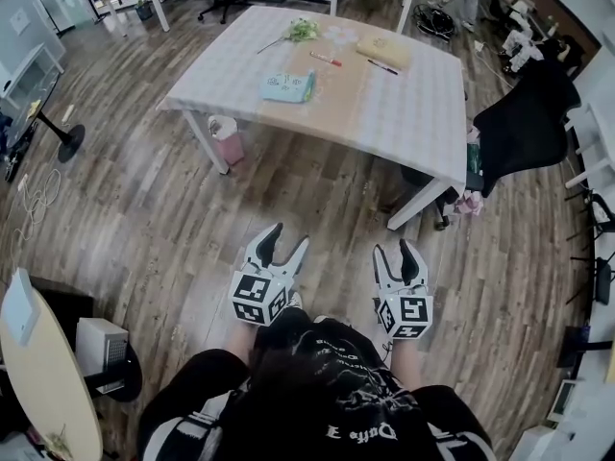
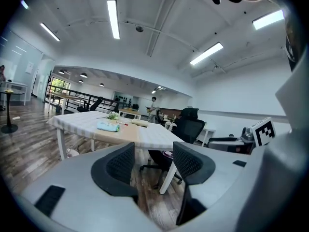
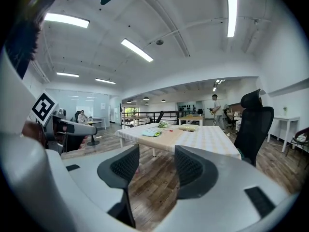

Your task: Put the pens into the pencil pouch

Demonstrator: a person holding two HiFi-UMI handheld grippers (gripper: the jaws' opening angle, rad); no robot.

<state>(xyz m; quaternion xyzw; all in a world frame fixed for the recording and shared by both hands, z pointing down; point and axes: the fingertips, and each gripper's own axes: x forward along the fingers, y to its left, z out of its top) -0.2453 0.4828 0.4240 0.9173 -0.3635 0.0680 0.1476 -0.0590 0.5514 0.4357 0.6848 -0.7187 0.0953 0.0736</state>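
A light blue pencil pouch (image 1: 288, 86) lies on the white table (image 1: 404, 113) well ahead of me. A red pen (image 1: 325, 60) and a dark pen (image 1: 381, 66) lie beyond it, the dark one on a tan pad (image 1: 384, 50). My left gripper (image 1: 284, 245) and right gripper (image 1: 400, 257) hang over the wood floor near my body, far short of the table. Both stand open with nothing between the jaws. The pouch also shows in the left gripper view (image 2: 107, 126) and the right gripper view (image 3: 151, 133).
A black office chair (image 1: 524, 123) stands at the table's right side. A pink bin (image 1: 227, 140) sits by the left table leg. A round table (image 1: 43, 373) and a small white box (image 1: 100, 346) are at my left. A green plant (image 1: 303, 30) lies on the table's far side.
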